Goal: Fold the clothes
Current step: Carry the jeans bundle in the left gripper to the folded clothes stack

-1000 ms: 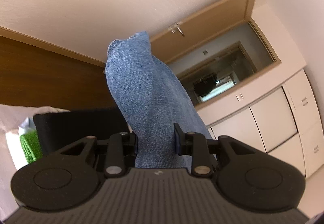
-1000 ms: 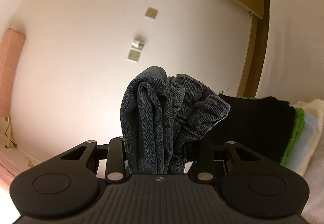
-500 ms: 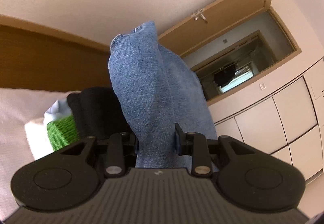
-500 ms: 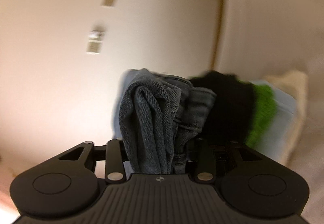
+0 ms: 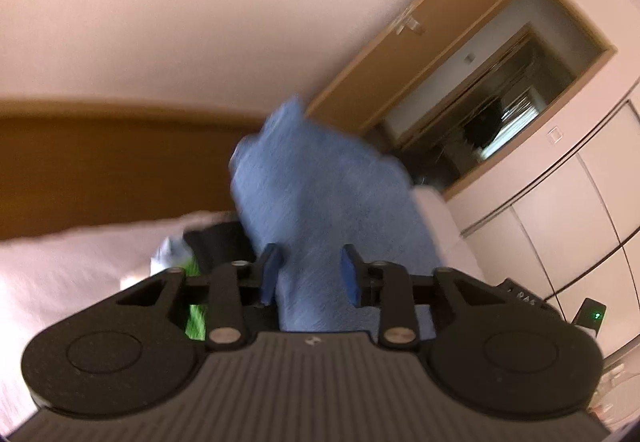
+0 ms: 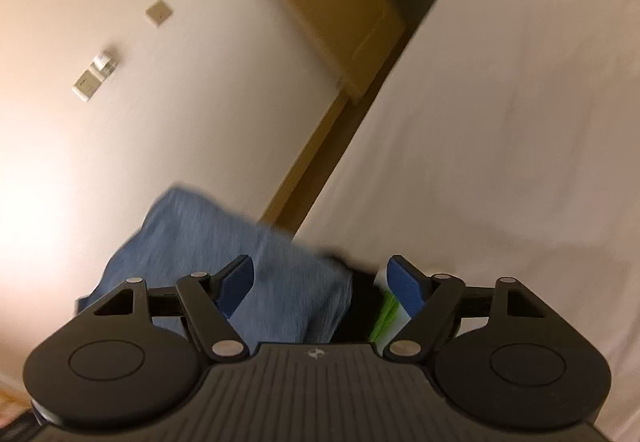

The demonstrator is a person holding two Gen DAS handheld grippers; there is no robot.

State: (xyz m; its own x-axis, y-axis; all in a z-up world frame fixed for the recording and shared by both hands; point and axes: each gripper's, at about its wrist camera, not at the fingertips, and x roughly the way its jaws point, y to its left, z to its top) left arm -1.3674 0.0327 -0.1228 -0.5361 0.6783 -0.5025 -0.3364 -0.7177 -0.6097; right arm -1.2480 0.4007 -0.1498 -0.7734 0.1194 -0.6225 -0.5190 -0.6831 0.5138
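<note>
Jeans coming down onto the pile

My left gripper [image 5: 310, 274] is tightening on the jeans [image 5: 320, 182], long axis toward twelve o'clock. My right gripper [image 6: 320, 282] is spreading, nothing pinched; denim lies at its ten o'clock.

A wooden headboard [image 5: 100, 162] ran behind the white bed [image 6: 520, 162]. White cabinet doors [image 5: 560, 210] stood beside a dark recess [image 5: 500, 114]; wall switches [image 6: 94, 76] showed, blurred.

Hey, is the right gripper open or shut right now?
Open. The right gripper has its jaws spread wide and still opening; the jeans lie between them, but the pads press nothing.
</note>
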